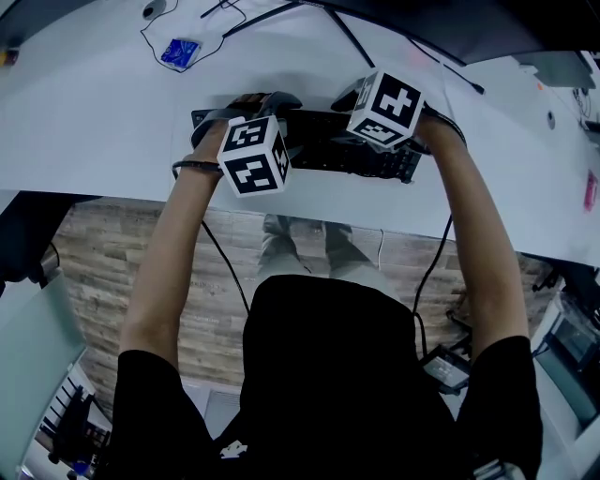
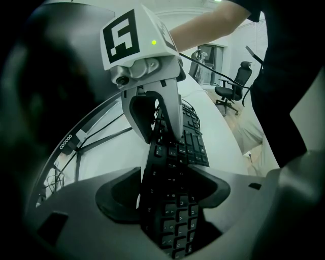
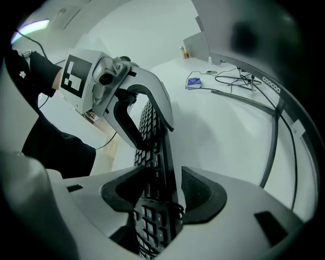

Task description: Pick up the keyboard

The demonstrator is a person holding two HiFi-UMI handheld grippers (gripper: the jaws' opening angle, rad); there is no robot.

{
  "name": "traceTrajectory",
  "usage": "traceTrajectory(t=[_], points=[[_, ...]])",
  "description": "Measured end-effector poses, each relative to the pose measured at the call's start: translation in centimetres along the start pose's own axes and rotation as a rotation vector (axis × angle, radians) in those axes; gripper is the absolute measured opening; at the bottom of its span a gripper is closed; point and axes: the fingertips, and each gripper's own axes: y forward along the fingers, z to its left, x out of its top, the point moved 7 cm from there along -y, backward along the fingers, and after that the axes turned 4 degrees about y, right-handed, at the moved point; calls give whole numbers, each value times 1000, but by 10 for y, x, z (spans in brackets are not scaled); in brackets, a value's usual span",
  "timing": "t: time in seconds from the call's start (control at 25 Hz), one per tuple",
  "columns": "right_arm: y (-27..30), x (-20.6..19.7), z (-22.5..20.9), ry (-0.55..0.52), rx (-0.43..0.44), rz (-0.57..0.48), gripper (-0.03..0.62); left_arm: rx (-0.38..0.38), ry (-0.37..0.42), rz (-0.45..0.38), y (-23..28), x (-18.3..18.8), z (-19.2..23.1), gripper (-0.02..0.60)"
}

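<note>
A black keyboard [image 1: 323, 155] lies on the white desk [image 1: 94, 122] near its front edge. My left gripper [image 1: 261, 117] is at the keyboard's left end; in the left gripper view its pads [image 2: 119, 198] press on both long edges of the keyboard [image 2: 177, 213]. My right gripper [image 1: 367, 141] stands over the right end. In the right gripper view its jaws straddle the keyboard [image 3: 152, 223], and a slit of white desk shows between the keyboard's edge and the right pad [image 3: 203, 195]. Each gripper view shows the other gripper [image 2: 157, 127] [image 3: 144, 129] at the far end.
A blue packet [image 1: 180, 52] and thin cables [image 1: 225, 14] lie at the back left of the desk. Black monitor-stand legs [image 1: 356, 37] run behind the keyboard. The desk's front edge [image 1: 94, 187] is close under my arms. An office chair [image 2: 236, 84] stands beyond the desk.
</note>
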Motion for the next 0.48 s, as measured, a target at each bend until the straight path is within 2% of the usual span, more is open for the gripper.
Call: traceTrajectory(t=[0.2,0.48], points=[[-1,3,7,-58,-4,16,186,5,-1,4,-2,0,-1,295],[-3,2,13,-91,-47,0,178,22,11,14,-3,2,-3,296]])
